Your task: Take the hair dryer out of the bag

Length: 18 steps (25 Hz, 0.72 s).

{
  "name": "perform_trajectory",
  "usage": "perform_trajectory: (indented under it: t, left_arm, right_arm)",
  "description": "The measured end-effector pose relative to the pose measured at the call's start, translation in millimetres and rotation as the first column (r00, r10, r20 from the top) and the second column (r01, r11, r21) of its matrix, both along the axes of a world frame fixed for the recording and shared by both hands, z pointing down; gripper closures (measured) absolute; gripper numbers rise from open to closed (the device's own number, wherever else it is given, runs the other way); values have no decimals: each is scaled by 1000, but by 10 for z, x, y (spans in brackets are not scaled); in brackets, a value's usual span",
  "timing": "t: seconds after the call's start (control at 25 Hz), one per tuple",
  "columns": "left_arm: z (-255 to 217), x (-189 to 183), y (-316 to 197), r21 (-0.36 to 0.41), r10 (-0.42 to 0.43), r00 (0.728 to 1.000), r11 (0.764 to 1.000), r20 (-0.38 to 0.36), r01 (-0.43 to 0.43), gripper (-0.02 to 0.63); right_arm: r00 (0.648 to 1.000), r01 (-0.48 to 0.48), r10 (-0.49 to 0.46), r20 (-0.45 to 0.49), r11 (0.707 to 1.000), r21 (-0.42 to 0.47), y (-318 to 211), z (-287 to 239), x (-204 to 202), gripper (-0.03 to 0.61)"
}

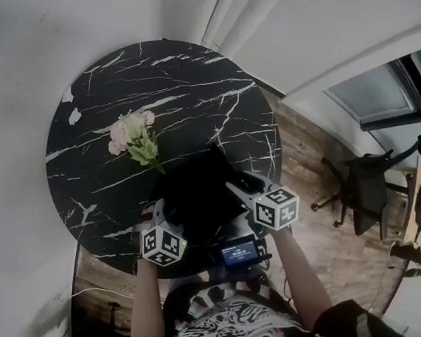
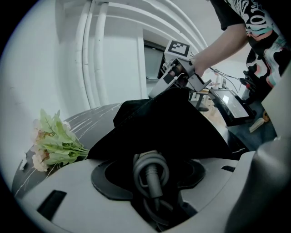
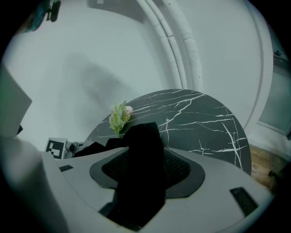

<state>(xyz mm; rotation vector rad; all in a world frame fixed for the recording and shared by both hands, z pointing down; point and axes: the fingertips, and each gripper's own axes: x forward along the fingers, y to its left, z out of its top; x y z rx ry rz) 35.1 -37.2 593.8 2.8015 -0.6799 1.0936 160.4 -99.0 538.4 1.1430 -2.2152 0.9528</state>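
Observation:
A black bag (image 1: 198, 195) lies near the front edge of the round black marble table (image 1: 173, 86). My left gripper (image 1: 163, 211) is at the bag's left end. In the left gripper view a coiled grey hair dryer cord (image 2: 150, 166) sits between its pads (image 2: 109, 182), and they close on it where it comes out of the bag (image 2: 168, 123). My right gripper (image 1: 236, 190) is at the bag's right end. Its pads (image 3: 182, 170) stand wide apart, with a fold of the black bag fabric (image 3: 143, 150) lying loosely between them. The dryer's body is hidden.
A bunch of pale artificial flowers (image 1: 135, 138) lies on the table behind the bag. A small device with a lit screen (image 1: 239, 254) hangs at the person's chest. An office chair (image 1: 364, 186) stands on the wooden floor at right. White walls and pipes close in behind the table.

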Motion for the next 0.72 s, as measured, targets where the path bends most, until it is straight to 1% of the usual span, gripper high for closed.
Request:
perform_trajectory:
  t: [0.16,0.36,0.56,0.72]
  left_arm:
    - [1,1,-2,0,0,1000,1000,1,0,376]
    - [-1,4,-13,5,2,1000,1000,3,-2,376]
    - [0,3,-12,7,-1,1000,1000,1,1,376]
    - [4,7,-3,5,1,1000,1000,3,-1,376]
  right_arm:
    - [994,-46,50,98,998,-49,-68,52,44,370]
    - [973,-68,90,212,992,-107,-90,103,52,362]
    - [955,-77,115,275,987,-144,-102,123,63,364]
    - [947,-83,131,295,982,-167,-109,126,101,364]
